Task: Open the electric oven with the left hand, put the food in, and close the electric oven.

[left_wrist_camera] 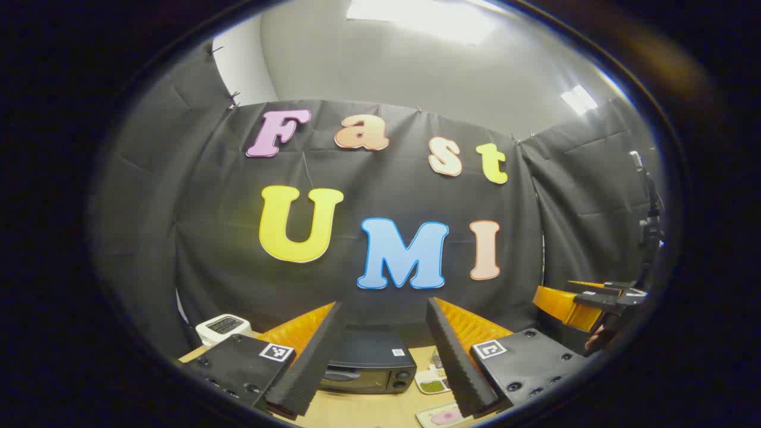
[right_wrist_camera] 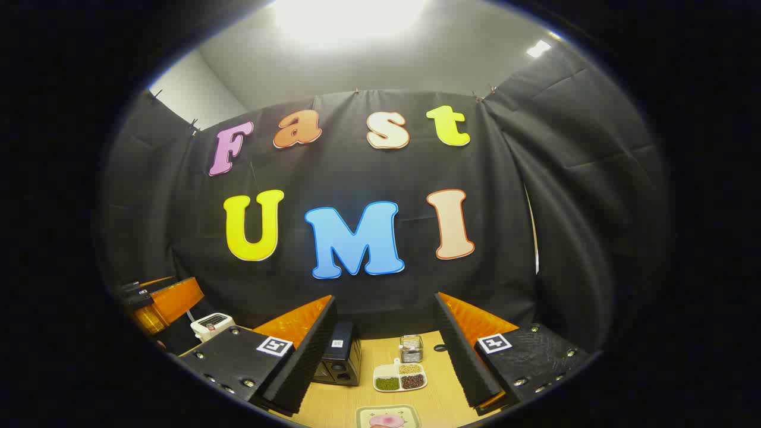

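In the left gripper view my left gripper [left_wrist_camera: 383, 356] is held high and level, its two fingers spread wide with nothing between them. The electric oven [left_wrist_camera: 368, 365] sits on the desk [left_wrist_camera: 368, 410] straight ahead and below, at 6 o'clock in that view, framed in the gap between the fingers. Its closed door faces me and its long axis runs side to side, across my line of approach. The knobs are at its right end. I think the handle runs along the upper edge of the door, though the oven is small and partly hidden behind my left finger, so I cannot be sure.

Just right of the oven lies a small divided dish [left_wrist_camera: 433, 383], and nearer me, at about 5 o'clock, the food plate [left_wrist_camera: 443, 416] with something pink on it. My right gripper [left_wrist_camera: 579, 306] hangs off at 3 o'clock, well apart from the oven.

In the right gripper view that right gripper [right_wrist_camera: 386, 362] is also open and empty. From there the electric oven [right_wrist_camera: 340, 359] lies at 7 o'clock, seen end-on, while the food plate [right_wrist_camera: 387, 417] is at 6 o'clock, directly under the open fingers.

So my left gripper is squarely lined up with the oven door and is the nearer one. I judge that the opening calls for dropping straight down and forward. The right is better placed for the plate.
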Demonstrator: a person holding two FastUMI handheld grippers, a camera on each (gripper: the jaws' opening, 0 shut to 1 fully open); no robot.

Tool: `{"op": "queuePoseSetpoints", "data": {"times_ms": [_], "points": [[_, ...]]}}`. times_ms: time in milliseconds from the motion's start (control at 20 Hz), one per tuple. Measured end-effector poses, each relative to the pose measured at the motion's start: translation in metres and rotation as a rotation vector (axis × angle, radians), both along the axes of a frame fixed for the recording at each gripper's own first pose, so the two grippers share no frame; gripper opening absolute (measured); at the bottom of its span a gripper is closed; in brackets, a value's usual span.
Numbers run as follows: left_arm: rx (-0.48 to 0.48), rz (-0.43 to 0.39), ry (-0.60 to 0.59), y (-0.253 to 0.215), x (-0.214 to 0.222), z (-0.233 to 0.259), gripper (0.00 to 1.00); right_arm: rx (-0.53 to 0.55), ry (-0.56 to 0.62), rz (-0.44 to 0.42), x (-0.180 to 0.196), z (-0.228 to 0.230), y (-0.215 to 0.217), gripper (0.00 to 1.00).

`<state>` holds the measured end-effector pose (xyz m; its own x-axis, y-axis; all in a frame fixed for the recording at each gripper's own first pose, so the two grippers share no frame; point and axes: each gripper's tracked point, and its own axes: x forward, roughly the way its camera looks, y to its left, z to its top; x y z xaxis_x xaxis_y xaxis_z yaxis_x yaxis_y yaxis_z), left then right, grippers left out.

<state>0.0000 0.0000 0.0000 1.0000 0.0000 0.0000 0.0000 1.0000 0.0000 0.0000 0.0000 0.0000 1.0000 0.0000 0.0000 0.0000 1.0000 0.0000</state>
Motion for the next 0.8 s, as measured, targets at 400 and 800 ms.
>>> {"op": "queuePoseSetpoints", "data": {"times_ms": [400,800], "points": [[-0.002,-0.035,-0.011,-0.007,-0.002,0.003,0.95,-0.006,0.008,-0.011,-0.005,0.002,-0.002,0.97],[0.012,-0.016,-0.008,0.004,-0.008,0.000,0.91,-0.011,0.003,0.002,-0.011,0.000,0.001,0.97]]}}
